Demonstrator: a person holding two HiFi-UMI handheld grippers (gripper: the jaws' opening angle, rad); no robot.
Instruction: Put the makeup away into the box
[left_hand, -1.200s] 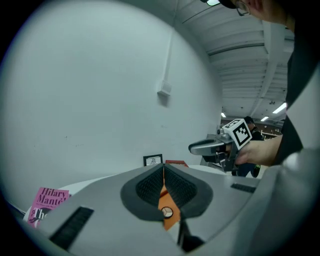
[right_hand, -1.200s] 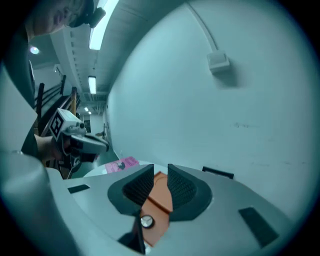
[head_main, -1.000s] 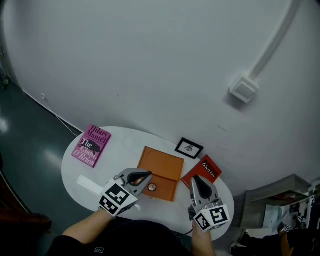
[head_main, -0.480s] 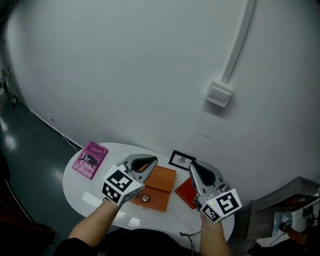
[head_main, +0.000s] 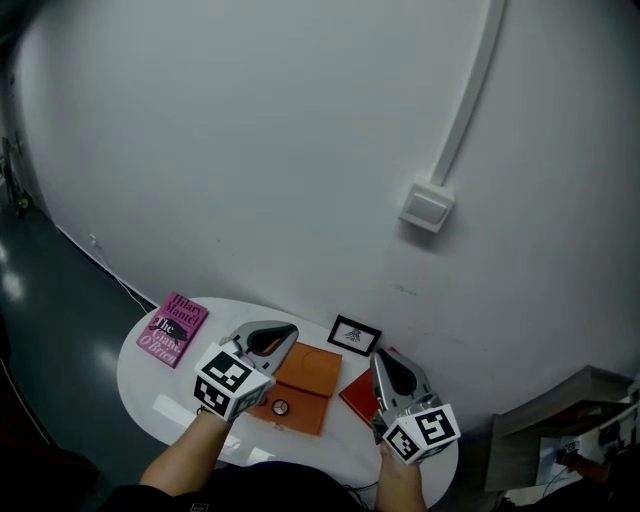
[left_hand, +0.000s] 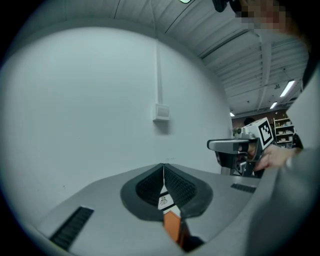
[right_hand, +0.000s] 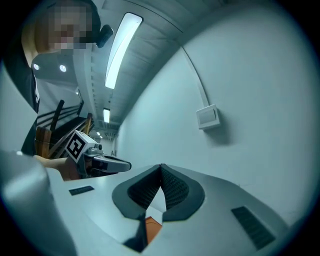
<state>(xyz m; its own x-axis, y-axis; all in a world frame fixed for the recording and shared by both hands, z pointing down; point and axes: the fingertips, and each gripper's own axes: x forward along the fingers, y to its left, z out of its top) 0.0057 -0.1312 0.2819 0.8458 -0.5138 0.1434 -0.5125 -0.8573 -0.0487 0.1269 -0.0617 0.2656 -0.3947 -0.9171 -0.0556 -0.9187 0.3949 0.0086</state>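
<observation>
— How do your jaws stand?

— Both pairs are clenched tight, pad against pad, with nothing between them. My left gripper (head_main: 290, 332) hangs above the orange box's (head_main: 310, 378) left far corner. My right gripper (head_main: 379, 360) hangs just right of the box, over a red booklet (head_main: 357, 396).

— And the box itself?

— It lies flat on the white table (head_main: 150, 378), between my two grippers and lower than both. A small round thing (head_main: 280, 407) sits on its near part, but I cannot tell what it is.

— What lies further out?

— The red booklet touches the box's right edge. A black-framed picture (head_main: 354, 335) lies just past the box's far right corner. A pink book (head_main: 173, 328) lies well to the box's left. Beyond the box rises the pale wall, with a white wall box (head_main: 427, 208) high up to the right.
</observation>
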